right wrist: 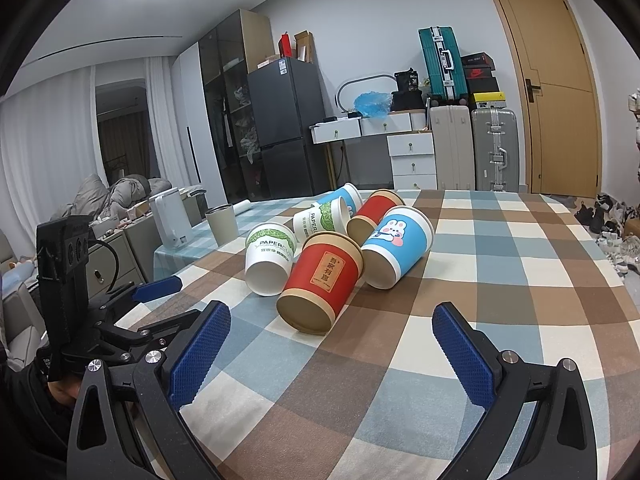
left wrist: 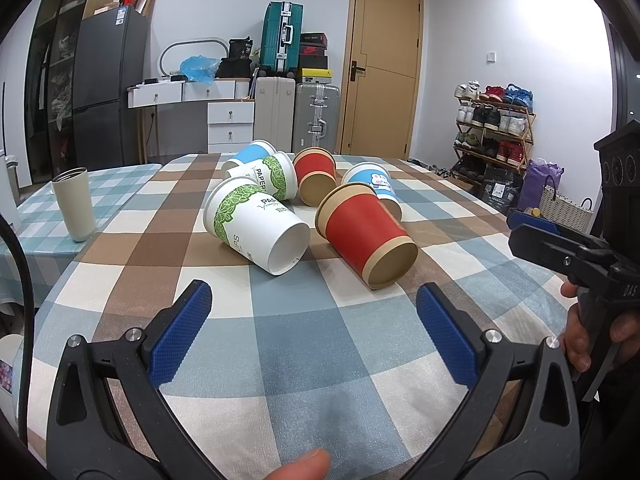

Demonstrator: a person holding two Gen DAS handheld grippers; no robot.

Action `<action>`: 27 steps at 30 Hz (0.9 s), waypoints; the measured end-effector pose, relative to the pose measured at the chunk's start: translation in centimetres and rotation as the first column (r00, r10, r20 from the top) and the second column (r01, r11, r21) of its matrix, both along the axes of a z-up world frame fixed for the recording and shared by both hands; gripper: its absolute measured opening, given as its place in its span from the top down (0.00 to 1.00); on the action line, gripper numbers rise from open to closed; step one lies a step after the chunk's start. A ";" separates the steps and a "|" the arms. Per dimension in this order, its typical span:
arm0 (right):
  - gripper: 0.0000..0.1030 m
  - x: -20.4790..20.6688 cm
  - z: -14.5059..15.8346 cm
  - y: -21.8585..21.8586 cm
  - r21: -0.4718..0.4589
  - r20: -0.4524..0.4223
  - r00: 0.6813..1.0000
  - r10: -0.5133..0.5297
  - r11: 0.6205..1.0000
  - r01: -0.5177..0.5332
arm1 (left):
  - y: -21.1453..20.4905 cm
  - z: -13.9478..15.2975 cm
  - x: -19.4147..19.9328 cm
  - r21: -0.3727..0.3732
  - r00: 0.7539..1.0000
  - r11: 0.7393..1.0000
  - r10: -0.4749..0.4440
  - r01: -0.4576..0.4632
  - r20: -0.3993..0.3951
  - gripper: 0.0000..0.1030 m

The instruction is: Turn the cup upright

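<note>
1. The room: a wooden door point(left wrist: 384, 68), stacked suitcases point(left wrist: 298, 80), a dark fridge point(left wrist: 108, 88) and a shoe rack point(left wrist: 494, 128) line the far walls.
2. The surface point(left wrist: 304, 340) wears a checked cloth — blue, brown and cream; a grey tumbler point(left wrist: 74, 204) stands upright near its left edge.
3. Six paper cups point(right wrist: 332, 248) lie tipped in a cluster mid-surface, touching one another; none looks upright, though the rear ones are partly hidden.
4. The nearest red cup point(left wrist: 366, 236) lies with its base toward the cameras.
5. Left gripper point(left wrist: 314, 316) and right gripper point(right wrist: 332, 340) hover short of the pile, fingers spread wide, holding nothing — the flipping is all still ahead.
</note>
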State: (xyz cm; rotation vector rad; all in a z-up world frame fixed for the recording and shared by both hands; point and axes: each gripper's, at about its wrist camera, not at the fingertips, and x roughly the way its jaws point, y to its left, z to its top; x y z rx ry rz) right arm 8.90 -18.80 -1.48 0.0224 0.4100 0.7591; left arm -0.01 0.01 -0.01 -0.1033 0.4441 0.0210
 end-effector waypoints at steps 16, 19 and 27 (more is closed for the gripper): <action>0.00 0.0 0.0 0.1 0.001 0.000 1.000 0.000 1.000 0.000 | 0.0 0.0 0.0 0.002 1.000 1.000 0.000 0.000 0.000 0.01; 0.00 0.1 0.0 0.1 0.000 0.000 1.000 0.000 1.000 0.000 | 0.0 0.0 0.0 0.002 1.000 1.000 0.001 -0.001 0.000 0.01; 0.00 0.0 0.0 0.5 -0.014 -0.005 1.000 -0.004 1.000 0.003 | 0.0 0.0 0.0 -0.004 1.000 1.000 -0.003 0.003 0.001 0.01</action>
